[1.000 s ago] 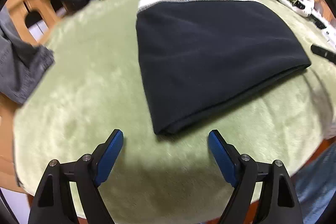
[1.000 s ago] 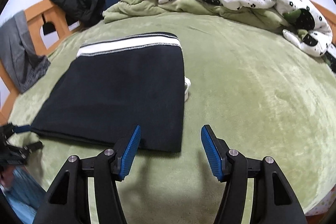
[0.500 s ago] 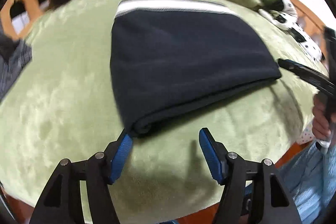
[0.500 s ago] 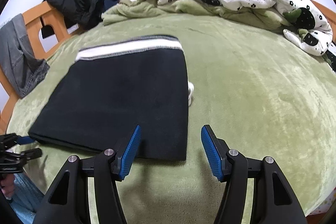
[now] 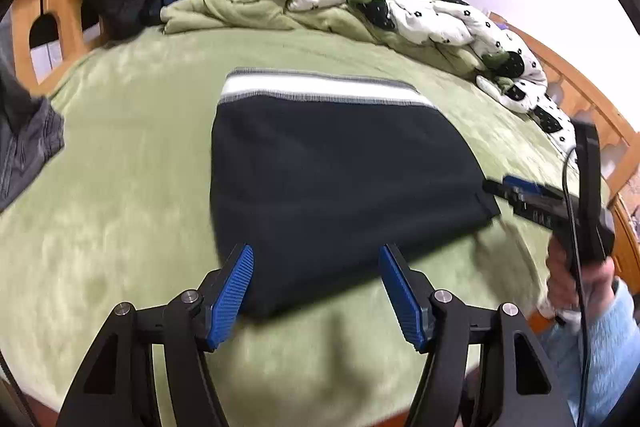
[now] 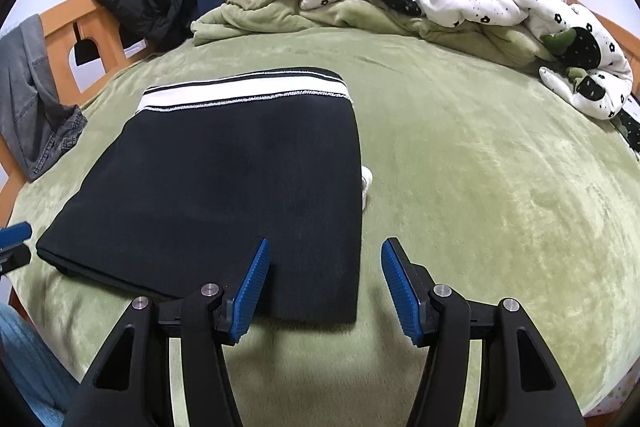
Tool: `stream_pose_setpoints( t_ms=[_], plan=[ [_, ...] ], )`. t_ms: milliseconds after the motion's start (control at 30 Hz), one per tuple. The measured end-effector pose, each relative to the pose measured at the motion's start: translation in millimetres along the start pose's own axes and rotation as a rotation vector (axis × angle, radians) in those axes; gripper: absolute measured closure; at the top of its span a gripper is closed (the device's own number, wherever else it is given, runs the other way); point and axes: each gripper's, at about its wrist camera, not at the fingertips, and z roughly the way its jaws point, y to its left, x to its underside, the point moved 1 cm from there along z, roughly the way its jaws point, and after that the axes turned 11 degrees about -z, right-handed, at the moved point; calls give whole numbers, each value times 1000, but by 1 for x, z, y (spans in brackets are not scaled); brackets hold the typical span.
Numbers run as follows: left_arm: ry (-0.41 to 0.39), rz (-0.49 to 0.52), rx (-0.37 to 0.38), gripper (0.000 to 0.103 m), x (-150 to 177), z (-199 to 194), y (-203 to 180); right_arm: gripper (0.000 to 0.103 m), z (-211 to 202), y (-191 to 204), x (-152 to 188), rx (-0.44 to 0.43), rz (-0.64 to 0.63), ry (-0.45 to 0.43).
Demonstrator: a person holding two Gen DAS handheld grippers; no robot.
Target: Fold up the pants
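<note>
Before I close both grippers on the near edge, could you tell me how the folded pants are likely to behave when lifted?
The pants will probably be floppy: soft knit fabric lying flat in layers, so unheld parts should sag. The layers may slip apart, since nothing pins the fold at the near edge. On the plush blanket they would likely drag and bunch if pushed. Both the left gripper and right gripper are open.

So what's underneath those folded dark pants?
The pants lie on the green blanket. A small white bit pokes out from under their right edge; the rest of it is covered, so I can't identify it.
</note>
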Motion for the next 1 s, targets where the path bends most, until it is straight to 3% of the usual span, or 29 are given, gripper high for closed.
stream_pose_setpoints(
  t_ms=[133, 333, 400, 600, 767, 867, 1000],
  plan=[
    [-25, 4, -83, 40, -18, 17, -12, 45, 10, -1, -8, 5, 14, -5],
    [86, -45, -173, 40, -7, 55, -8, 45, 31, -6, -4, -41, 82, 20],
    [86, -34, -205, 38, -4, 60, -9, 45, 34, -13, -3, -82, 127, 31],
    [79, -47, -200, 34, -3, 59, -8, 44, 40, -22, 1, -153, 220, 58],
    [80, -72, -204, 31, -6, 59, -6, 44, 37, -13, -5, -106, 177, 69],
    [94, -87, -219, 23, -5, 59, -5, 42, 32, -6, -7, -59, 136, 86],
    [115, -131, -243, 20, -3, 59, 2, 42, 26, -3, -4, -60, 124, 113]
  ],
)
